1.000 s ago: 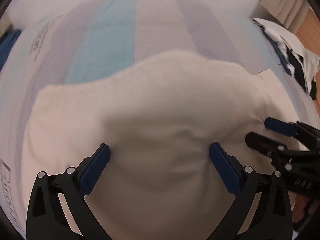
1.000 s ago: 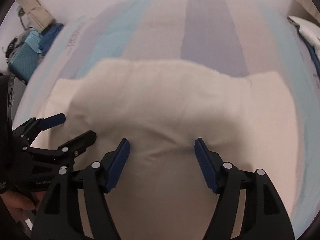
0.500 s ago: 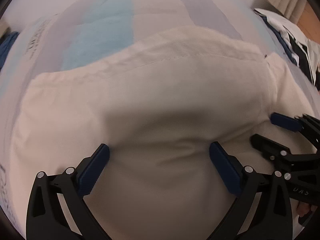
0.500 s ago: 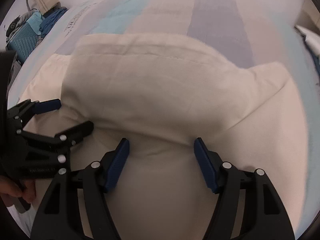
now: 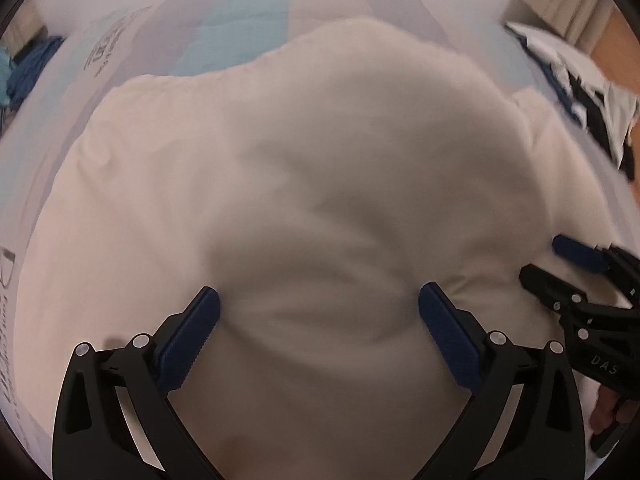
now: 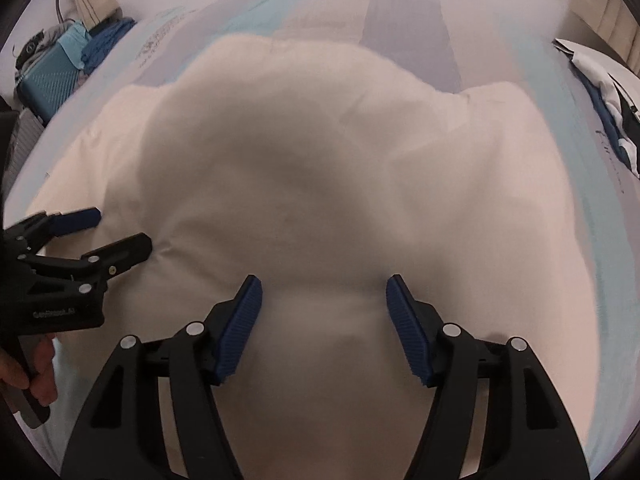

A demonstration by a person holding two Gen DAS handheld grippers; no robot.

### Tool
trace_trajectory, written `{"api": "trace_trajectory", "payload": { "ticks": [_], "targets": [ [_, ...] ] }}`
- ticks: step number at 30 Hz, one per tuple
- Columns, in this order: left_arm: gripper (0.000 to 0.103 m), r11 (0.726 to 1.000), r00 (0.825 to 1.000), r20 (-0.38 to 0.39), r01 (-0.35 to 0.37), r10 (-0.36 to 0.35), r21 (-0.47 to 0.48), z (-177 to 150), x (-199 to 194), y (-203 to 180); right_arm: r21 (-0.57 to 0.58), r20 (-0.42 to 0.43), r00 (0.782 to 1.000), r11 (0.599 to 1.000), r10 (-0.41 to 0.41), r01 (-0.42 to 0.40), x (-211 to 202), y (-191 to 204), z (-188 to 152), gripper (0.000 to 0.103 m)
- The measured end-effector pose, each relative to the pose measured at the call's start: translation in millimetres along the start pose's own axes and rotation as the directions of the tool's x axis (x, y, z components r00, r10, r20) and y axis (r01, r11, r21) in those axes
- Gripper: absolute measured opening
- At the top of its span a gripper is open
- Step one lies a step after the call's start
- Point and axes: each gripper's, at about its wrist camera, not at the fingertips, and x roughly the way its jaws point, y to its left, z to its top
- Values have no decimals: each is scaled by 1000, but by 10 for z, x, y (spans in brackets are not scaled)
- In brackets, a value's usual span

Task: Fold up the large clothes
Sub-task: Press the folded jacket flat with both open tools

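Note:
A large cream garment [image 5: 320, 140] [image 6: 320, 140] lies on a striped bed sheet [image 5: 240, 32], with an upper layer billowing over a lower one. My left gripper [image 5: 318, 292] has a bunch of this cloth between its wide-set blue pads, and creases run to both of them. In the right wrist view the left gripper [image 6: 120, 228] sits at the garment's left side. My right gripper [image 6: 322, 280] also has a raised fold between its pads, and its jaws are opening slightly. The left wrist view shows the right gripper [image 5: 556, 264] at the right edge.
A pile of black, white and blue clothes [image 5: 580, 92] [image 6: 600, 92] lies on the bed's right side. A teal suitcase [image 6: 48, 76] and blue clothes [image 5: 24, 68] stand beyond the left edge. A hand [image 6: 36, 372] holds the left gripper's handle.
Both grippers have moved forward and a little down with the cloth. The upper layer has spread farther over the lower one and now hides the hem seen half a second ago.

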Motion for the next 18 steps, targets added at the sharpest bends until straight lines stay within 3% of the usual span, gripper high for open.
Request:
{"api": "trace_trajectory", "payload": {
  "ticks": [11,16,18],
  "targets": [
    [99,1000,1000,10,-16,16,2,-43,194,-43,-1,-1,1000,1000,14,-14,194,-84,-76,63],
    [96,999,1000,19,9,-9,-43,-50,-108,-5,-5,41,999,1000,-26,26,-247,-142,-200,63],
    [96,1000,999,38,20,-20,-21,-148,-282,-37,-7,63,998,1000,-11,11,-428,-103,-284,63]
  ]
}}
